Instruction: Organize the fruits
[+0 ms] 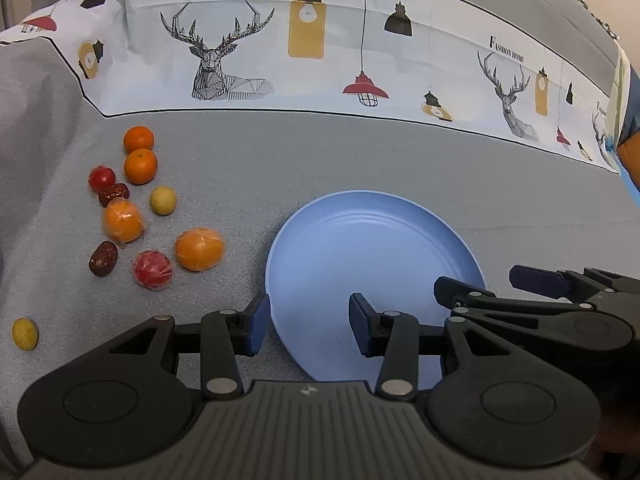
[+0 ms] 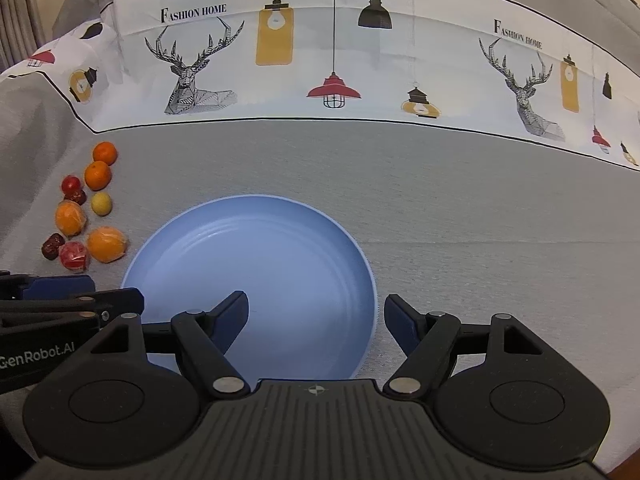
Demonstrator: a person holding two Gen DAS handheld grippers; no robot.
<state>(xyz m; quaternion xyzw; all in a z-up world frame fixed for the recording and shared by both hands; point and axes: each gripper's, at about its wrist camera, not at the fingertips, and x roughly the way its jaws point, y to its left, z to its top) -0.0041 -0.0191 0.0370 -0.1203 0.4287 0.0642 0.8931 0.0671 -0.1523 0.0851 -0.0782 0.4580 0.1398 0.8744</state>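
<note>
Evidently held the left gripper (image 1: 308, 320) wide open and empty at the near-left rim of a blue plate (image 1: 360, 240), with the right gripper (image 2: 316, 312) just beside it on the right, likewise spread wide and gripping nothing above the plate's near edge. Showed no fruit on the plate. Kept the fruits loose on the grey cloth (image 1: 360, 152), all to the left of the plate and ahead-left of both grippers: two bare oranges (image 1: 140, 166) farthest back, a wrapped orange (image 1: 200, 249) nearest the plate, a second wrapped orange (image 1: 122, 220) behind it, a wrapped red fruit (image 1: 153, 270), a small red fruit (image 1: 101, 179), two dark dates (image 1: 103, 259) and a yellowish round fruit (image 1: 163, 200), plus another yellowish fruit (image 1: 25, 334) well apart at the near left. Looked set up for the left gripper, plainly the nearer of the two, with the plate between the right one and the pile. Probably called for a swing left and forward to the wrapped orange by the plate; round, so no long axis to line up, unlike the oblong, tilted dates.
</note>
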